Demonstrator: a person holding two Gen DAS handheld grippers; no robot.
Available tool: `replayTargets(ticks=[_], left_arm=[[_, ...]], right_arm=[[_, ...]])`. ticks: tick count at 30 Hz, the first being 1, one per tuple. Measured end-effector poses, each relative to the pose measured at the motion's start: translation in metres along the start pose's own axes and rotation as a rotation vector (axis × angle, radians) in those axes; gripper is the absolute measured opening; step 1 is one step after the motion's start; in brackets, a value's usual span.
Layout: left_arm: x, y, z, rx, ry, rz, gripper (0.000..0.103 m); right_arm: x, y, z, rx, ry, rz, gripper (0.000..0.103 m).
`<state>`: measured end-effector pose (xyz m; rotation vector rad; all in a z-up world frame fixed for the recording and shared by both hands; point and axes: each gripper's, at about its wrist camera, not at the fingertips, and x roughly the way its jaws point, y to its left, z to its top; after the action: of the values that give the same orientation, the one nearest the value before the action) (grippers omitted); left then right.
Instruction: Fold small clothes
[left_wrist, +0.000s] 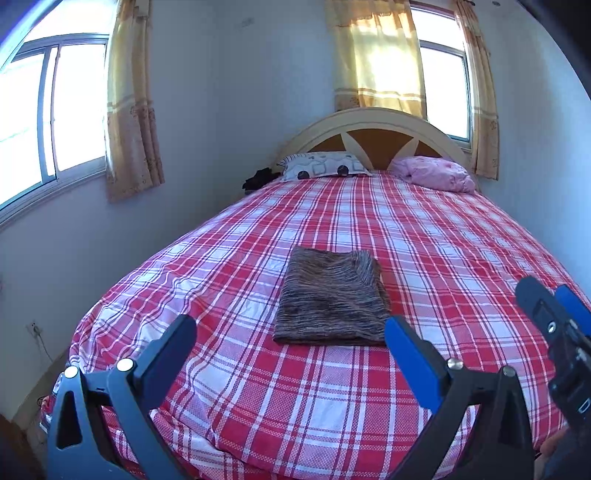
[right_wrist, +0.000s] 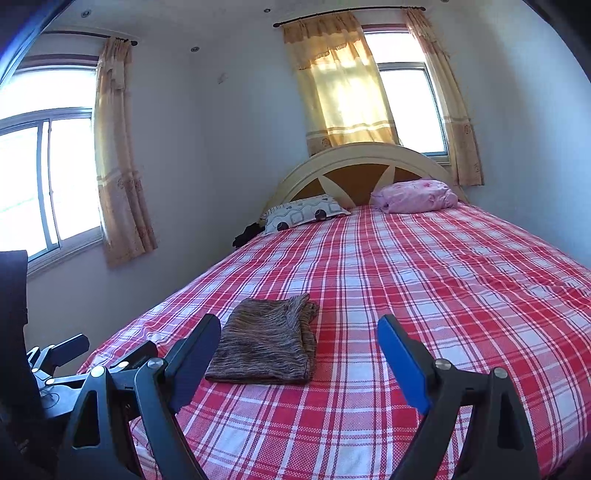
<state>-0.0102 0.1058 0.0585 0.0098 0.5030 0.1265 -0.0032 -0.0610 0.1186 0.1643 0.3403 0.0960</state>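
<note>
Left wrist view puts the folded brown garment (left_wrist: 330, 297) dead ahead of my left gripper (left_wrist: 290, 350), lying flat on the plaid bedspread (left_wrist: 461, 236) with its long axis running away from me toward the headboard (left_wrist: 373, 127), its near edge just beyond my fingertips. Both pairs of my fingers stand wide apart with nothing between them (neither touches the cloth). From my right gripper (right_wrist: 299, 349) the garment (right_wrist: 266, 341) sits ahead and off to the left, so I judge my left hand the better placed to reach it, the right needing to swing inward.
</note>
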Motion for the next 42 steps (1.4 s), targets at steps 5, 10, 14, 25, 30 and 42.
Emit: replayTargets(ticks=[5, 10, 14, 25, 30, 42], left_arm=[[0.002, -0.001, -0.001, 0.012, -0.002, 0.006, 0.103], [0.005, 0.000, -0.001, 0.010, 0.010, 0.009, 0.103], [0.009, 0.002, -0.001, 0.011, 0.017, 0.015, 0.103], [0.008, 0.000, -0.002, 0.023, 0.012, 0.018, 0.103], [0.010, -0.001, -0.002, 0.030, 0.021, 0.017, 0.103], [0.012, -0.001, -0.004, 0.044, 0.011, 0.025, 0.103]], right_arm=[[0.001, -0.001, -0.001, -0.001, 0.003, 0.001, 0.087], [0.002, 0.000, -0.001, -0.006, 0.006, 0.006, 0.087], [0.002, 0.000, -0.002, -0.007, 0.005, 0.006, 0.087], [0.003, -0.001, -0.003, -0.005, 0.019, -0.009, 0.087], [0.003, -0.003, -0.002, 0.003, 0.021, -0.014, 0.087], [0.002, -0.003, -0.004, 0.006, 0.021, -0.018, 0.087]])
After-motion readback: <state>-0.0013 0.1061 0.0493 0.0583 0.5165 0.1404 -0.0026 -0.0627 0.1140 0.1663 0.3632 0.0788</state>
